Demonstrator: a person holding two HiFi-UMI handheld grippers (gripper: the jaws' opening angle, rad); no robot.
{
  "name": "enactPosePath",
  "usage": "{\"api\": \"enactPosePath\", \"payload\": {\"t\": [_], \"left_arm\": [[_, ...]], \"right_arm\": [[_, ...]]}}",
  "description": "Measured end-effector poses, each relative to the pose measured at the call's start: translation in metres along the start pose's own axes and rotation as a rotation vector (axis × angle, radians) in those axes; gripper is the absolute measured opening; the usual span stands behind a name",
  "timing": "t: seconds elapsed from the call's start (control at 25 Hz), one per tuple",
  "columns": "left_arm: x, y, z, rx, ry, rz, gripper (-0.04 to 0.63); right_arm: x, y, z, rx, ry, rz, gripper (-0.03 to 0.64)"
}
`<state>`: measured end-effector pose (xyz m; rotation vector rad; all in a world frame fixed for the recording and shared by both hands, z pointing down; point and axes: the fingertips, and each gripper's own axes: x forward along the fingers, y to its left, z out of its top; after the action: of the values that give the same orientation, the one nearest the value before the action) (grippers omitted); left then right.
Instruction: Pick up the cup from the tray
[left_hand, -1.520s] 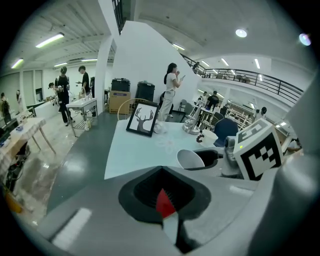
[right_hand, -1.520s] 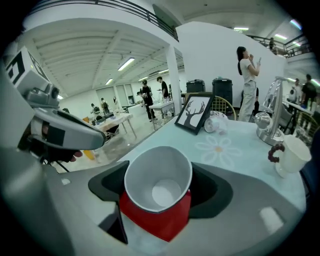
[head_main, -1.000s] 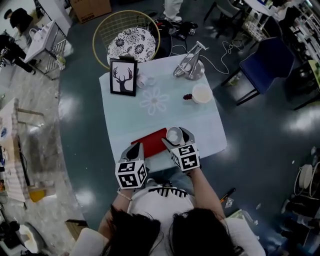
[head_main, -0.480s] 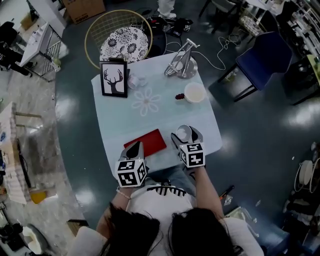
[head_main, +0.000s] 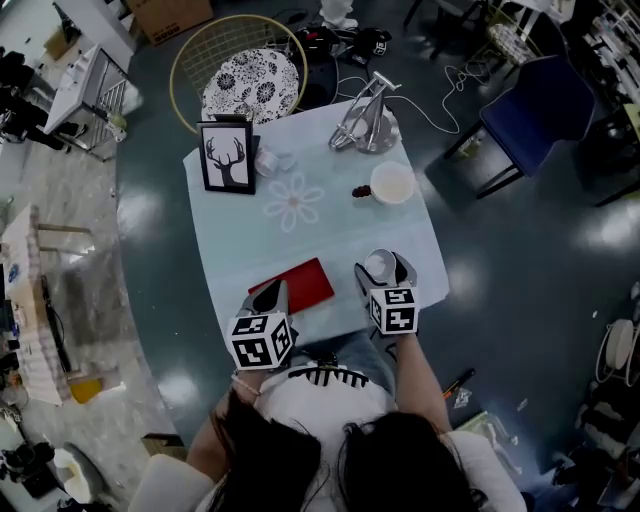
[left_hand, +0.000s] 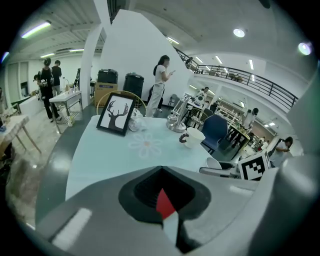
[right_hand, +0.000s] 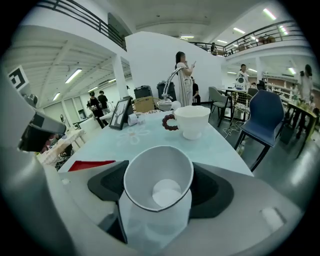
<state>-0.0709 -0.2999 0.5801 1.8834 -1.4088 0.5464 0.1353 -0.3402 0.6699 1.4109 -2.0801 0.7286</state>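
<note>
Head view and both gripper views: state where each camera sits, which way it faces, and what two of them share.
Head view: on the person's head, looking steeply down at the table; shows hair, forearms, left gripper and right gripper.
Left gripper view: on the left gripper, looking along its shut jaws across the table toward the deer picture.
Right gripper view: on the right gripper, looking along jaws clamped on the cup, toward the mug.
Shared: both gripper views show the mug and deer picture.

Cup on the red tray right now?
No, the right tool grips the cup to the right of the red tray, clear of it.
</note>
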Motion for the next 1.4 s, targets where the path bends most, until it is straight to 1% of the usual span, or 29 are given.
{"api": "enactPosePath", "payload": {"t": [0.12,0.16,0.2,0.32,0.4,0.56,0.68,0.8,0.88,0.96,1.0,1.04,1.08,1.12,1.24,1.4], "left_arm": [[-0.002,-0.001,0.003,-0.001,-0.013,-0.008,0.001],[-0.003,-0.003,0.002,0.001,-0.012,-0.013,0.001],[-0.003,-0.004,0.001,0.004,-0.010,-0.017,0.001],[-0.005,-0.003,0.000,0.015,-0.010,-0.016,0.001],[-0.008,-0.001,0.001,0.018,-0.022,-0.011,0.001],[-0.017,0.002,0.009,0.020,-0.053,-0.012,0.001],[-0.020,-0.002,0.011,0.022,-0.070,-0.029,0.001],[-0.023,-0.007,0.011,0.028,-0.086,-0.044,0.001],[-0.026,-0.008,0.011,0.019,-0.096,-0.044,0.001],[-0.030,-0.009,0.016,0.003,-0.119,-0.047,0.001],[-0.032,-0.010,0.018,0.002,-0.131,-0.050,0.001],[-0.033,-0.011,0.020,0.005,-0.139,-0.054,0.001],[-0.034,-0.012,0.020,0.008,-0.143,-0.055,0.001],[-0.034,-0.012,0.019,0.012,-0.143,-0.055,0.001],[-0.037,-0.012,0.015,0.024,-0.141,-0.049,0.001],[-0.044,-0.010,0.013,0.028,-0.159,-0.050,0.001]], "right_arm": [[0.001,0.003,0.003,0.009,-0.001,0.014,0.399],[-0.001,0.004,0.005,0.016,-0.011,0.021,0.418],[-0.003,0.004,0.008,0.019,-0.025,0.027,0.440],[-0.013,0.004,0.018,0.022,-0.068,0.025,0.443],[-0.022,0.005,0.027,0.040,-0.100,0.031,0.457],[-0.044,0.009,0.047,0.081,-0.160,0.055,0.459],[-0.058,0.009,0.060,0.065,-0.198,0.045,0.459],[-0.071,0.011,0.071,0.045,-0.232,0.026,0.440],[-0.081,0.011,0.075,0.043,-0.251,0.004,0.402],[-0.091,0.012,0.079,0.044,-0.273,-0.015,0.331],[-0.094,0.013,0.080,0.043,-0.280,-0.022,0.276],[-0.096,0.014,0.080,0.042,-0.282,-0.025,0.197],[-0.097,0.015,0.078,0.041,-0.278,-0.025,0.102],[-0.097,0.017,0.075,0.039,-0.267,-0.022,0.029],[-0.097,0.026,0.064,0.026,-0.233,-0.008,0.025],[-0.099,0.038,0.058,-0.003,-0.223,-0.009,0.025]]}}
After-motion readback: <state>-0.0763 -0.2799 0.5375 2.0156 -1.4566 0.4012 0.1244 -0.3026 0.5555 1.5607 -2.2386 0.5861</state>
